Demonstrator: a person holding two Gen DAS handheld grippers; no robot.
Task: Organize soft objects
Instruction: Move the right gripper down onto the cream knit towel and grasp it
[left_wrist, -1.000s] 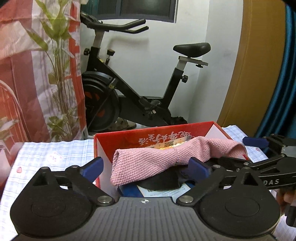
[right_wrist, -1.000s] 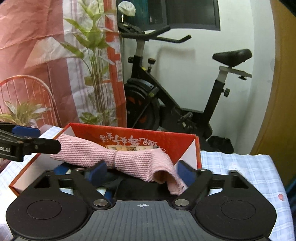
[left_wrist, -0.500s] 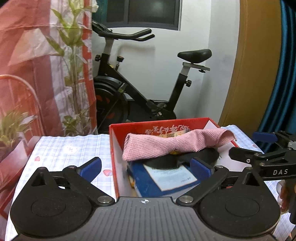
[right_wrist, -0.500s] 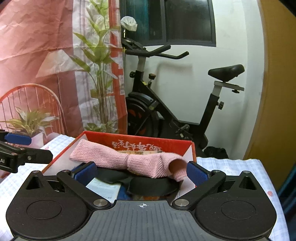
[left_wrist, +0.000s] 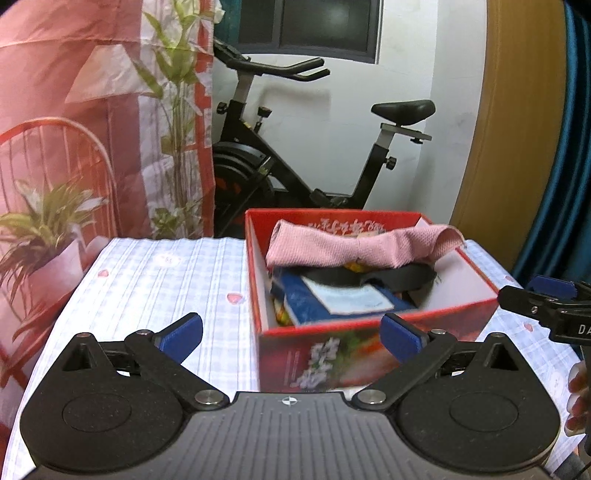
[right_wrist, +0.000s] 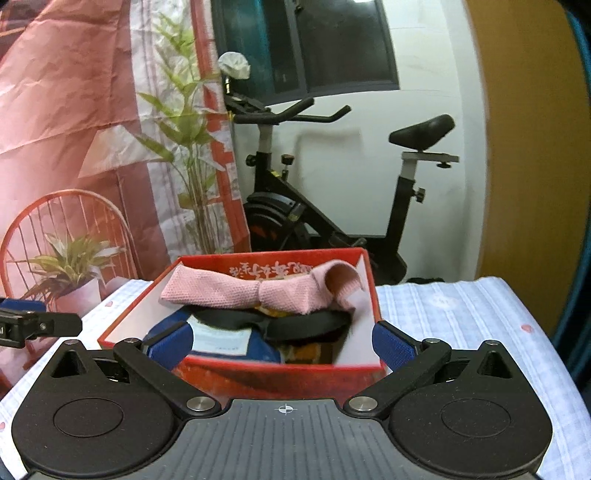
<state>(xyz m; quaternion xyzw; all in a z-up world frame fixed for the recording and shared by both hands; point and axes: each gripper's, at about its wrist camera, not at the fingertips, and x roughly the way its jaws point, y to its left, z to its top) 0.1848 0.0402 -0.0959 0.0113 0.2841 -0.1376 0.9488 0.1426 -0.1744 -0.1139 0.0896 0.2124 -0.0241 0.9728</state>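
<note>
Much of what sits in your red box (left_wrist: 369, 334) is buried: under the pink cloth (left_wrist: 354, 249) you can make out a black strap-like piece (right_wrist: 303, 323), a blue packet with a white label (left_wrist: 343, 301) and scraps of yellow and orange, but what those scraps are cannot be told. The print on the box's front wall is blurred. At the right edge of the left wrist view only fingertips (left_wrist: 580, 387) of your hand show, cut off by the frame.

The pink cloth lies draped across the top of the box's contents, its right end curling up against the box's right wall. The box stands on the bench (left_wrist: 159, 280), which wears a pale checked cover. Behind the box stands an exercise bike (right_wrist: 332, 206); left of the box hangs a pink printed backdrop (right_wrist: 74, 129).

Your left claw (left_wrist: 291, 332) sits in front of the box's near left corner, spread wide and holding nothing. Your right claw (right_wrist: 282, 339) is before the box's near wall, its jaws having just opened to full spread, with only the box front between them and no grip on it.
</note>
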